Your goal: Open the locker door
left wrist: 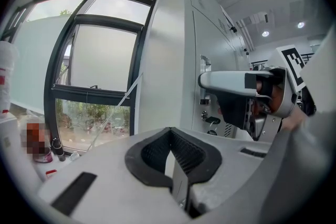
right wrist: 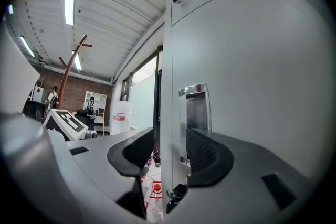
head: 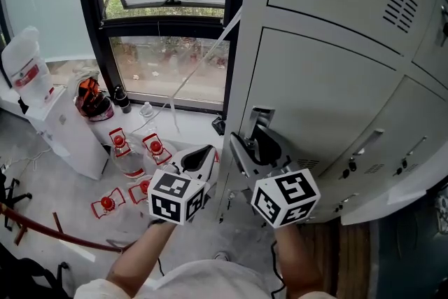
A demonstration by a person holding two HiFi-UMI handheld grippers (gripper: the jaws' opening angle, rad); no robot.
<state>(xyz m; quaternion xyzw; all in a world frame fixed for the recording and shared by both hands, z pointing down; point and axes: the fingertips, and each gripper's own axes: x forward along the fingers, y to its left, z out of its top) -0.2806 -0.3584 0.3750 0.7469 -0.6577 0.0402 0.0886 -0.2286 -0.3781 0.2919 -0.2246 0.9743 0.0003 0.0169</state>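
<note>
1. Forearms [head: 140, 255] rise from the bottom edge of the head view. Each ends in a marker cube: the left cube [head: 175, 196] at lower centre, the right cube [head: 287, 196] just right of it.
2. The door [head: 315, 101] fills the centre right of that view, a pale grey panel in a bank of lockers. Its left edge runs down to the right gripper [head: 255, 149]. I cannot tell whether it sits flush or a little ajar.
3. The handle [head: 260, 115], a chrome recessed pull, sits by that left edge, just above the right gripper.
4. The right gripper view shows the jaws spread and straddling the door's edge. One pad lies over the door's face below the handle. The other is past the edge, with a visible gap between it and the door.
5. The left gripper [head: 198, 159] hangs just left of the right one, apart from the lockers. In its own view the pads are pressed together at the tips with nothing between them.
6. A window [head: 168, 59] with a dark frame stands at upper centre left, beside the lockers.
7. A dispenser [head: 66, 133] stands at the left with a jug [head: 26, 66] on top.
8. Red-capped bottles [head: 129, 154] lie on the floor [head: 70, 185] between the dispenser and the left gripper.
</note>
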